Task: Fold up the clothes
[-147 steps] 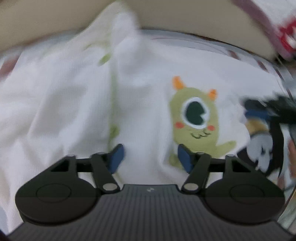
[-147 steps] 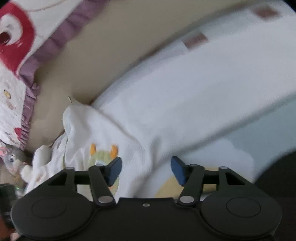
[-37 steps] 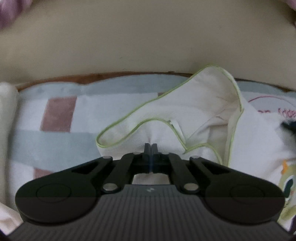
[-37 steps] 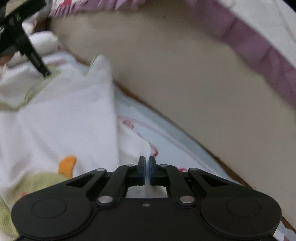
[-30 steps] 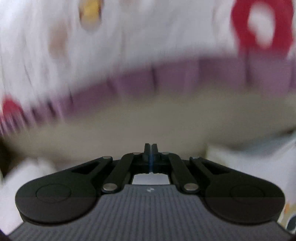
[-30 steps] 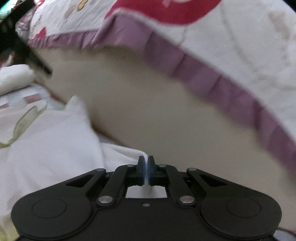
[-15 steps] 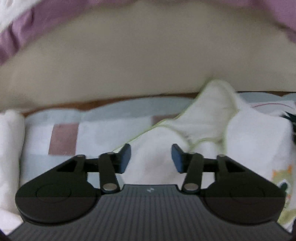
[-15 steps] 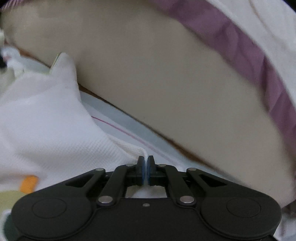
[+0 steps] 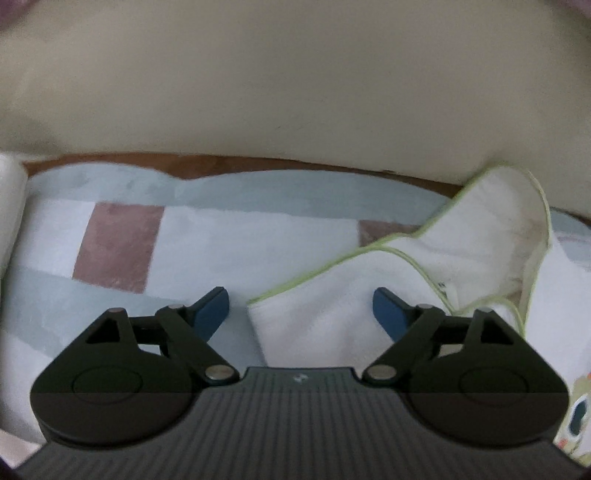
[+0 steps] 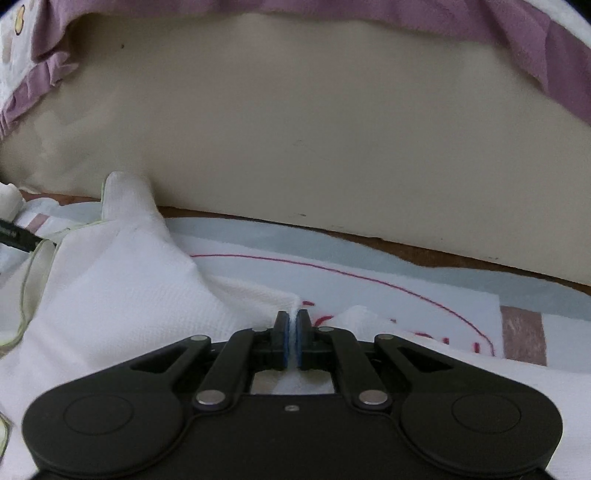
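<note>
Left gripper (image 9: 301, 308): spread wide, holding nothing, blue pads (image 9: 212, 308) well apart. White garment (image 9: 424, 280) with lime-green piping lying at about 2 o'clock from the left gripper's midpoint, a piped corner reaching in between the open fingers, nearer the 3 o'clock pad; cannot tell whether the cloth touches that pad. Garment collar standing up at 1 o'clock, against the beige wall (image 9: 295, 81). Part of a green cartoon print (image 9: 576, 413) at 4 o'clock, at the frame edge. Underneath, a checked mat (image 9: 118, 247) in pale blue, white and dusty pink, running from 9 to 12 o'clock.

Right gripper (image 10: 291, 339): pinched tight on a ridge of the white garment (image 10: 129, 295), a thin fold of cloth visible between the blue pads. Bulk of the garment spreading from 9 to 11 o'clock of that pinch, with a peak of fabric raised at 11 o'clock near the beige wall (image 10: 314, 129). Red stitched curve (image 10: 369, 277) on the mat at 1 o'clock. Purple frilled bedding (image 10: 535, 33) along the top, 10 through 2 o'clock.
</note>
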The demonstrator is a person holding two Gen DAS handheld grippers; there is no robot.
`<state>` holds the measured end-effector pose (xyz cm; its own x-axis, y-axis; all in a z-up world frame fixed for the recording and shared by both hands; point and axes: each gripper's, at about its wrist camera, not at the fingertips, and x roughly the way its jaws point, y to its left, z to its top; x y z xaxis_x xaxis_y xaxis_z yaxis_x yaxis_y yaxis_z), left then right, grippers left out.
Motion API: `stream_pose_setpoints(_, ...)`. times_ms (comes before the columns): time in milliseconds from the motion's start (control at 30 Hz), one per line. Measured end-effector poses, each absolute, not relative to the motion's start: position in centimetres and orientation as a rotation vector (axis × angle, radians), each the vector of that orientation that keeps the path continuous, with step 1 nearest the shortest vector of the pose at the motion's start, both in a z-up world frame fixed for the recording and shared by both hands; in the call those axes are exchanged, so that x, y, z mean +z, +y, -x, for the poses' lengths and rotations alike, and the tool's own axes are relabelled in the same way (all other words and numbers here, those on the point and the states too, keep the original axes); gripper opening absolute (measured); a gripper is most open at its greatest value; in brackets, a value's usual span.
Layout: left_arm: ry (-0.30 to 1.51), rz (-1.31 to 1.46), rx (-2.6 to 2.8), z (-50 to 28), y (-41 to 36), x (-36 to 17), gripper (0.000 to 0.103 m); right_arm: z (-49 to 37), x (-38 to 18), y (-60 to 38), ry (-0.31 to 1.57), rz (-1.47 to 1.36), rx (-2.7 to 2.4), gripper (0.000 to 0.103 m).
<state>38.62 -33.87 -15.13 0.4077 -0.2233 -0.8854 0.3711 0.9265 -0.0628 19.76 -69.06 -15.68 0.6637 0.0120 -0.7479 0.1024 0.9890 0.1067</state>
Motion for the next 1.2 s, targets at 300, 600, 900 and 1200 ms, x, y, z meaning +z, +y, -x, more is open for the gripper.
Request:
stream_pose_setpoints(300,0.718,-0.593,-0.466,-32.8,-40.9,-10.8,0.009,-19.0,-15.0,-68.8,0.791,-0.139,-0.047,0.005)
stream_pose_setpoints(600,0.254,-0.593,-0.292,-29.1,-40.2,-4.1,0.017,-15.6,-9.5,-68.8,0.499,-0.085,-0.026,0.004)
stream_pose_setpoints(900,0.667,-0.396,-0.493,-31.2,-40.1,-9.2,0.045,-18.4,-14.5,-68.5,0.655,0.064,-0.265,0.002)
stream_pose_setpoints(1200,0.791,-0.344,-0.792,-28.7,-47.7,-11.2,0.064,-18.9,-16.2,-72.2,0.707,-0.182,-0.217,0.002)
